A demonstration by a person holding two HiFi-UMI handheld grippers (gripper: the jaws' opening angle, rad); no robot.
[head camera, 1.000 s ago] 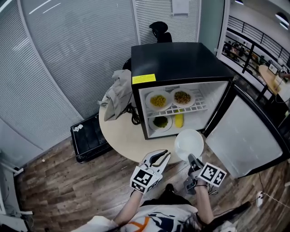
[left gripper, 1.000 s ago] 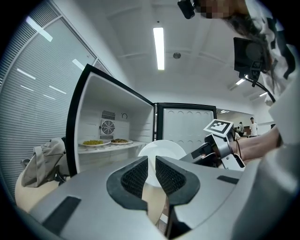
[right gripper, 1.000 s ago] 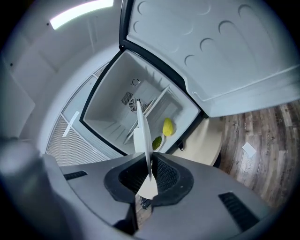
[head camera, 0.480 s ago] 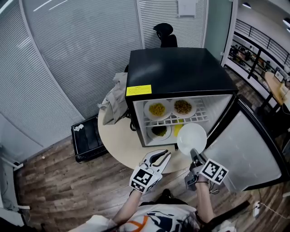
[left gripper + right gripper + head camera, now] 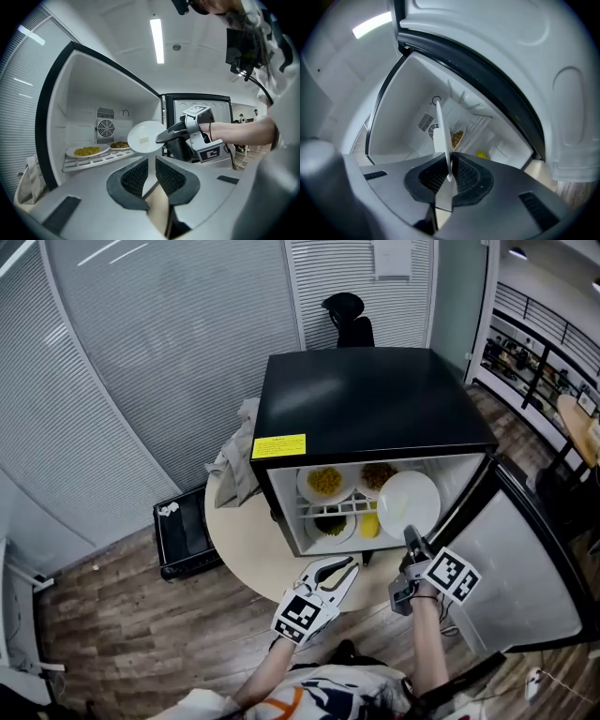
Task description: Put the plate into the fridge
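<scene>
A black mini fridge stands on a round table with its door swung open to the right. My right gripper is shut on the near rim of a white empty plate. It holds the plate tilted in front of the right half of the fridge opening. In the right gripper view the plate shows edge-on between the pads, my right gripper pointing into the fridge. My left gripper hangs over the table's front edge, shut and empty. Its own view shows the plate ahead of my left gripper.
The wire upper shelf holds a plate of yellow food and one of brown food. Below sit a plate of green food and a yellow item. A grey cloth lies on the table. A black case stands on the floor.
The right gripper has carried the plate up and forward, from over the table's edge to the fridge opening. The left gripper has stayed about where it was.
</scene>
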